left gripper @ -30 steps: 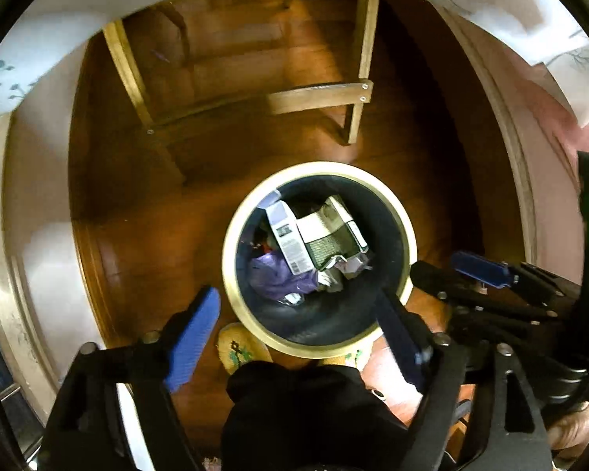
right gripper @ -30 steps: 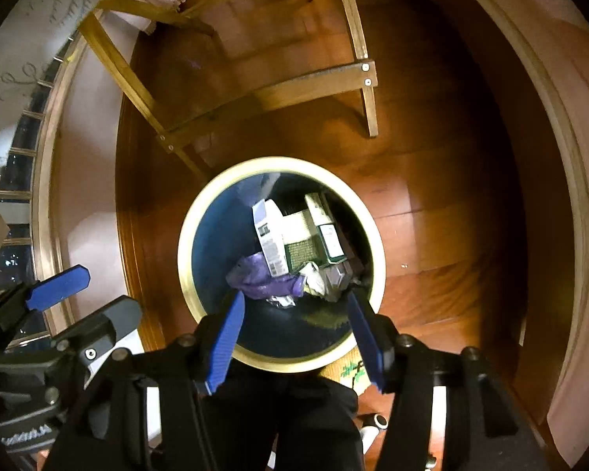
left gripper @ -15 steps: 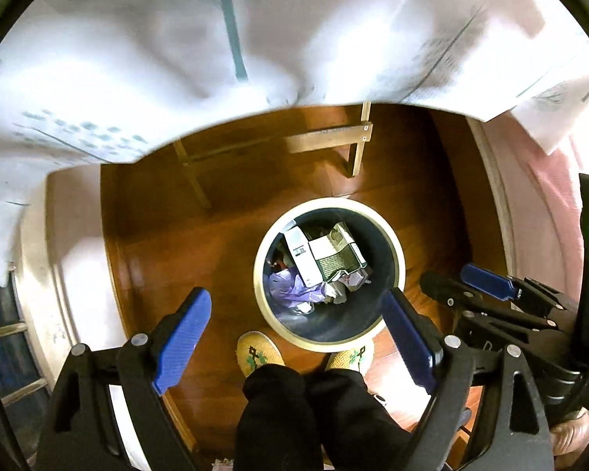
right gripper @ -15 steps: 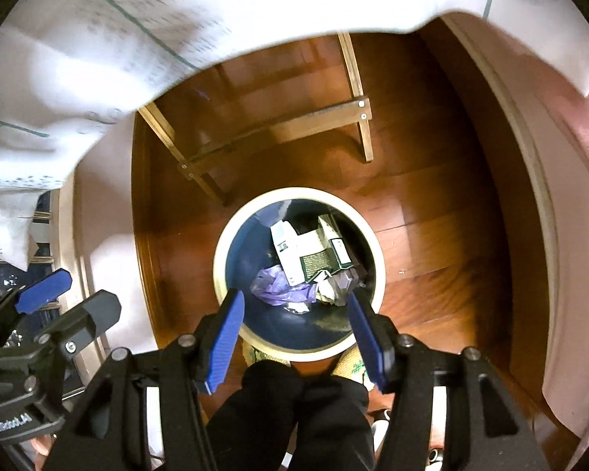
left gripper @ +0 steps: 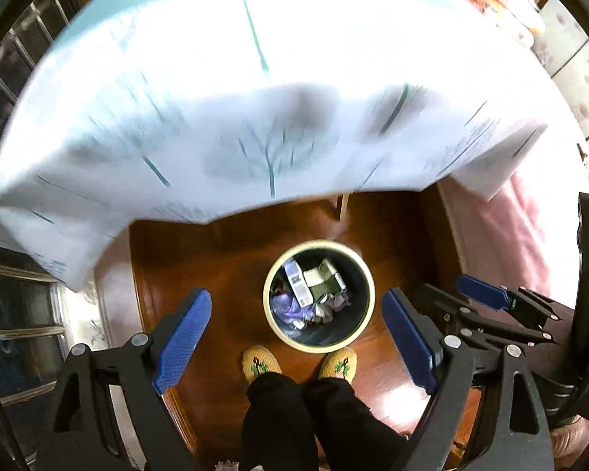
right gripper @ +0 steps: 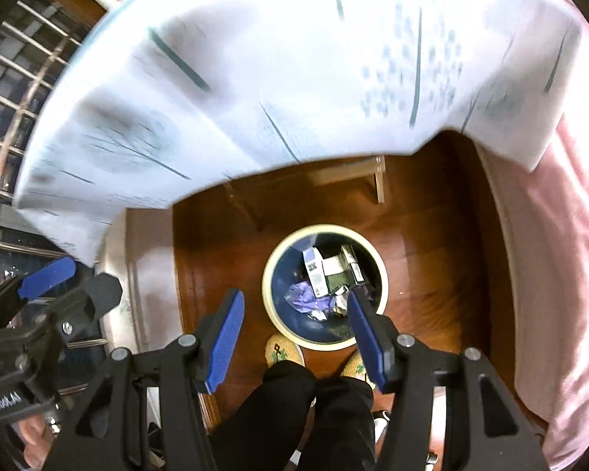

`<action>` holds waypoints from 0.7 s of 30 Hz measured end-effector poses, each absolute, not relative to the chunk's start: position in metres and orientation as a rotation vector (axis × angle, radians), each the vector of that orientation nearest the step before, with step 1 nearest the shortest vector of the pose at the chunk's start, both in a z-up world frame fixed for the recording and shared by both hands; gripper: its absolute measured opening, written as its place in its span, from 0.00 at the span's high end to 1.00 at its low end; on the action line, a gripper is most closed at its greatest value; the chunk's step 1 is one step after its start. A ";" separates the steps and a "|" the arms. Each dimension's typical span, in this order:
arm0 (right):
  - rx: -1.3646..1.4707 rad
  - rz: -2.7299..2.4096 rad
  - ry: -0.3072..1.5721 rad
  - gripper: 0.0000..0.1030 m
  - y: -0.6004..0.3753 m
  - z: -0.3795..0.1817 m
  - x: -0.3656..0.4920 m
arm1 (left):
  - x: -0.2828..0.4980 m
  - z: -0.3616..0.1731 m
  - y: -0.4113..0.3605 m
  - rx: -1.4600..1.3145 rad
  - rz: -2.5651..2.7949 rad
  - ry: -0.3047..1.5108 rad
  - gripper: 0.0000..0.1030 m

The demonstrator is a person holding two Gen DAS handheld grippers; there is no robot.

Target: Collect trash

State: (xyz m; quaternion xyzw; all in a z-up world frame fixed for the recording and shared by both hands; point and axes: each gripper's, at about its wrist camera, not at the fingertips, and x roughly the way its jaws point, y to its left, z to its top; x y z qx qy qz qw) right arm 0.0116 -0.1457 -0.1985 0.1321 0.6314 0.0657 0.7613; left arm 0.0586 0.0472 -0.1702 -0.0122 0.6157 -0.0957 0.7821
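The white patterned cloth (left gripper: 255, 98) over the desk fills the upper half of both my views, and it is my biggest worry. It is blurred, its hanging edge lies between me and whatever sits on top, and I cannot see any trash up there yet. If I reach in carelessly, I judge a finger could snag the fabric and drag it, and anything on it, off the desk.

Below, on the wooden floor (left gripper: 224, 274), the round trash bin (left gripper: 367, 274) stands just ahead of my yellow slippers (left gripper: 260, 363). It holds the collected trash: small cartons (right gripper: 314, 267) and a crumpled purple wrapper (right gripper: 306, 298), all well inside the rim. With my feet this close, a careless step could knock the bin over.

My left claw (left gripper: 294, 333) is spread wide and holds nothing. My right claw (right gripper: 290, 337) is about half spread, also bare; the bin merely shows between its fingers, far below. That narrower gap might be too tight for a bulky piece unless I widen it first.

Against a second ago, both claws have risen a good way. The bin then loomed large and close under the desk frame; now it is small and distant. The cloth has swept down from the top rim to cover half the picture. The right claw's gap is unchanged, the left barely wider.
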 end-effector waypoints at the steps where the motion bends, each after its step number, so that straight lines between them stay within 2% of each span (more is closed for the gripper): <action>1: 0.282 0.148 1.364 0.47 -0.146 -0.187 0.011 | 0.058 -0.156 0.048 -0.028 -0.201 1.312 0.15; 12: 0.180 0.219 1.193 0.47 -0.156 -0.057 0.013 | 0.054 -0.018 0.064 -0.079 -0.099 1.089 0.15; 21: 0.161 0.266 1.008 0.47 -0.154 0.026 0.014 | 0.039 0.043 0.076 -0.141 -0.015 0.966 0.15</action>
